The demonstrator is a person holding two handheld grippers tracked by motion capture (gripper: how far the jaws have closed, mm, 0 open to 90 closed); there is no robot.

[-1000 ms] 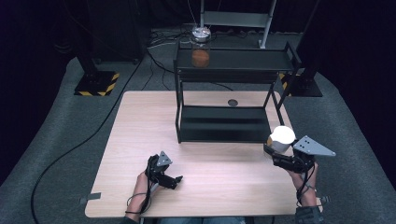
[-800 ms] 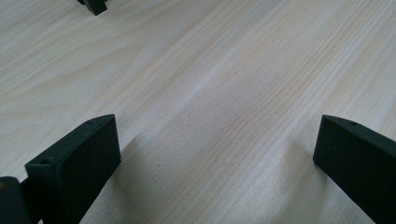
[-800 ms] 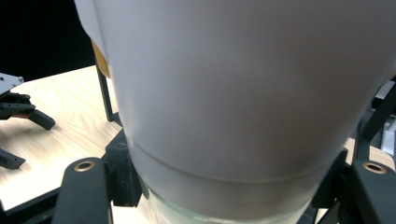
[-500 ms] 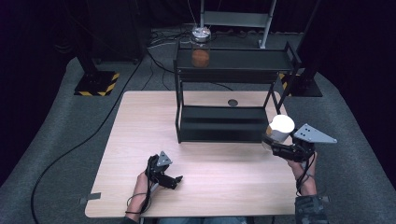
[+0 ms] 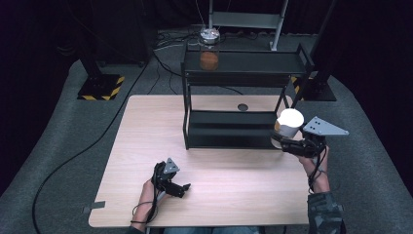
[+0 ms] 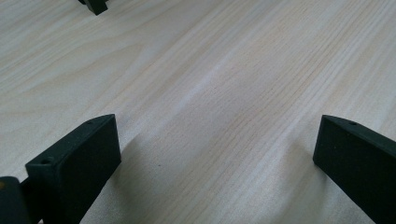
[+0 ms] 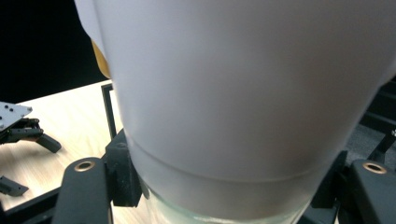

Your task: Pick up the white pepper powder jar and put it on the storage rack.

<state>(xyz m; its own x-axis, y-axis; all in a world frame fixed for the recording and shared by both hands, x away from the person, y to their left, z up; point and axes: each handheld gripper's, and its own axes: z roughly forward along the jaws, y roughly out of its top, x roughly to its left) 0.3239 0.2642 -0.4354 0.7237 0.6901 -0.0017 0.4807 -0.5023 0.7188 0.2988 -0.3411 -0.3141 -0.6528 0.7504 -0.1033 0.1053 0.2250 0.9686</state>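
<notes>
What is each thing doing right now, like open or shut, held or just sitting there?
Left gripper: open, nothing in it, low over the wooden table.
Right gripper: shut on the white-lidded jar, lifted beside the shelf's right end.
White-lidded jar: upright, lid on, held.
Black shelf: standing on the table, lower tier bare.
Jar on top shelf: upright, lid on, orange stuff inside, untouched.

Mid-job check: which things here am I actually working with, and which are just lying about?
In the job, as far as the pictures suggest:
- white-lidded jar, clamped in the right gripper
- black two-shelf rack, right beside the jar
- jar with orange contents on the rack's top shelf

Just lying about:
- left gripper, jaws open over bare table
- striped stand base on the floor
</notes>
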